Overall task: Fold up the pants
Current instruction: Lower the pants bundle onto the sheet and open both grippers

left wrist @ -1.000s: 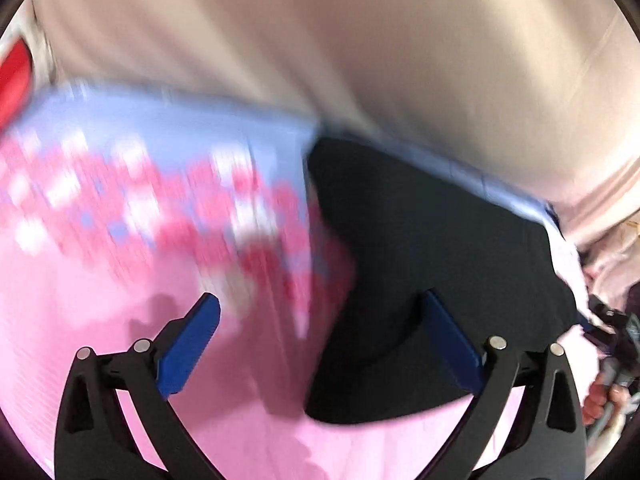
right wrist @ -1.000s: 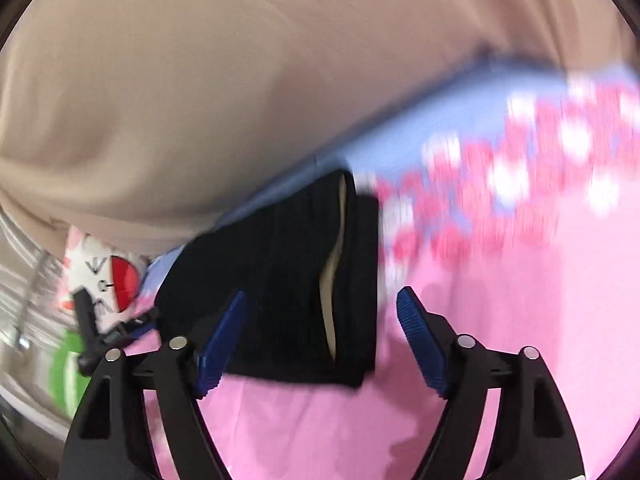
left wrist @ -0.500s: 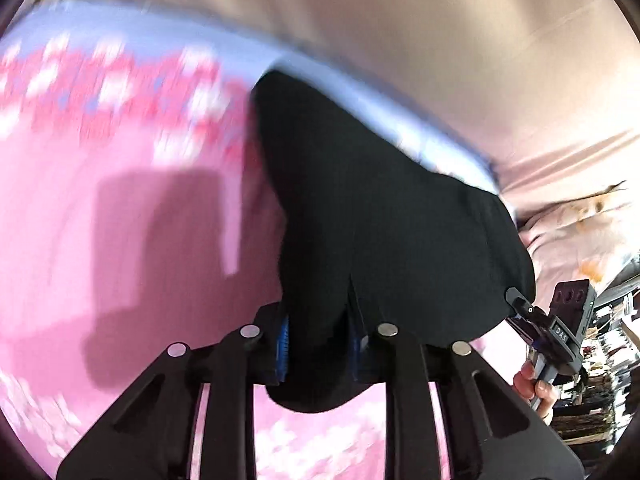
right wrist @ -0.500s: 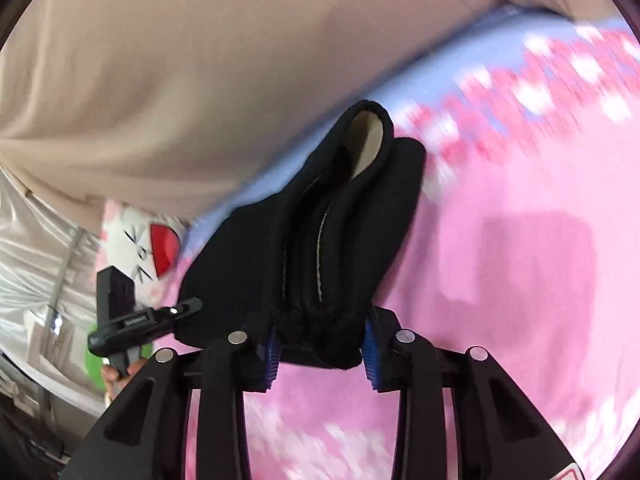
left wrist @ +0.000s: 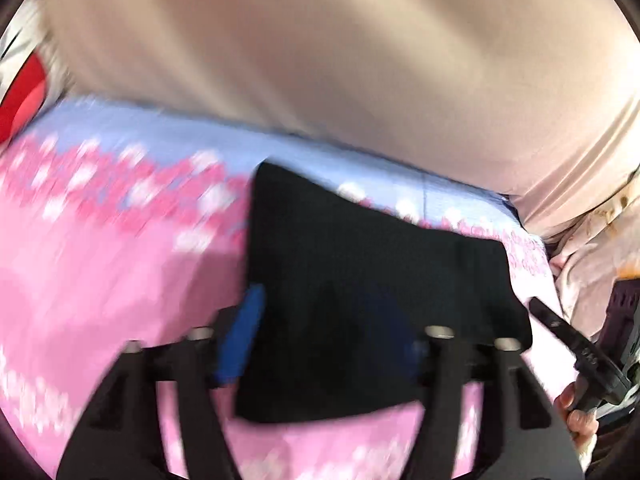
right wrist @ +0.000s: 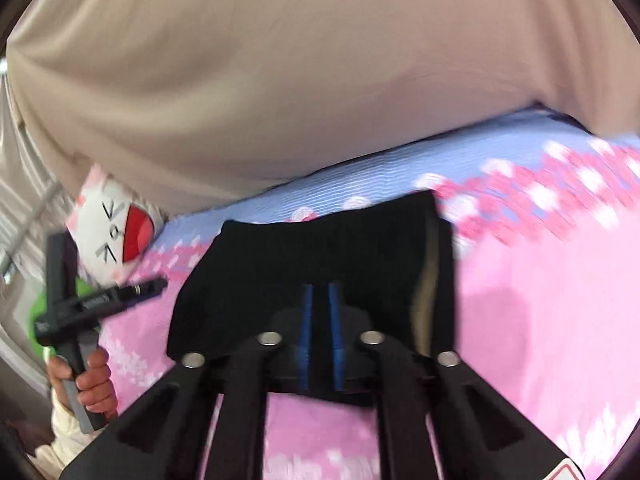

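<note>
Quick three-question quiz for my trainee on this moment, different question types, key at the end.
1. True or false: the left gripper is open.
2. The right gripper is: A) wide open, B) nearly shut on the black pants, C) out of view.
3. Fill in: the pants lie on a pink floral ____.
Key: 1 true; 2 B; 3 bedsheet.

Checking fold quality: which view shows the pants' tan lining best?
Right wrist: the pants show a tan lining strip along their right edge. Left wrist shows the pants only as a blurred black slab, no lining.
</note>
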{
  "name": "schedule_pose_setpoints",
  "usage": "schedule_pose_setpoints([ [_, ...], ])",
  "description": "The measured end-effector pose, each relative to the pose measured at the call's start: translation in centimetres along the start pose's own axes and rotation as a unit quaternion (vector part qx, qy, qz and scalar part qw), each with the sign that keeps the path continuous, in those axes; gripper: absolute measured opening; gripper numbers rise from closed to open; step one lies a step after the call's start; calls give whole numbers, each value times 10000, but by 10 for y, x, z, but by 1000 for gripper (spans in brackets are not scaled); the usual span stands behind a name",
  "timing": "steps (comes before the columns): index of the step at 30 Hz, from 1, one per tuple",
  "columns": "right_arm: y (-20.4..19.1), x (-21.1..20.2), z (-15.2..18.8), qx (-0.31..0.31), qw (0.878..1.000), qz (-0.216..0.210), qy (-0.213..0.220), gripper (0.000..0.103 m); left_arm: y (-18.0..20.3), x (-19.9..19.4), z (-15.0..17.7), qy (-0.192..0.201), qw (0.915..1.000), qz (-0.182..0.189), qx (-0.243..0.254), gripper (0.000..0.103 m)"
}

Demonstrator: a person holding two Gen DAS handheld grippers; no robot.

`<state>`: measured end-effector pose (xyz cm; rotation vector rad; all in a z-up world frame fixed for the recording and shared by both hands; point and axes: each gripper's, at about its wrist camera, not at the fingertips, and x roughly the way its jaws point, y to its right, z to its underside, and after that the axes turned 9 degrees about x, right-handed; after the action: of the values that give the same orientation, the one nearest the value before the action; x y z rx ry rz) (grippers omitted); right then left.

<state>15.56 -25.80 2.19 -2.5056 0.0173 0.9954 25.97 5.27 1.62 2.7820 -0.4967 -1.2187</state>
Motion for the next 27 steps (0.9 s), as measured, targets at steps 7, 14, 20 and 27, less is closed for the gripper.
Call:
schedule_pose_setpoints([
  [7,48,73,-28,830,9954,356,-313,0,-37,90,-5,-646,9957,-616,-255,85],
  [14,33,60,-14,446,9969,600,-244,0,-27,79,-3,-486,9951,-862,48,84],
  [20,15,30,8,29,9967,795,-157,0,-12,66,-1,-453,9939,-981,225,79],
  [27,11,11,35,-88,9957,921,-30,4,-20,31,32,-526,9929,-1068,33,80],
])
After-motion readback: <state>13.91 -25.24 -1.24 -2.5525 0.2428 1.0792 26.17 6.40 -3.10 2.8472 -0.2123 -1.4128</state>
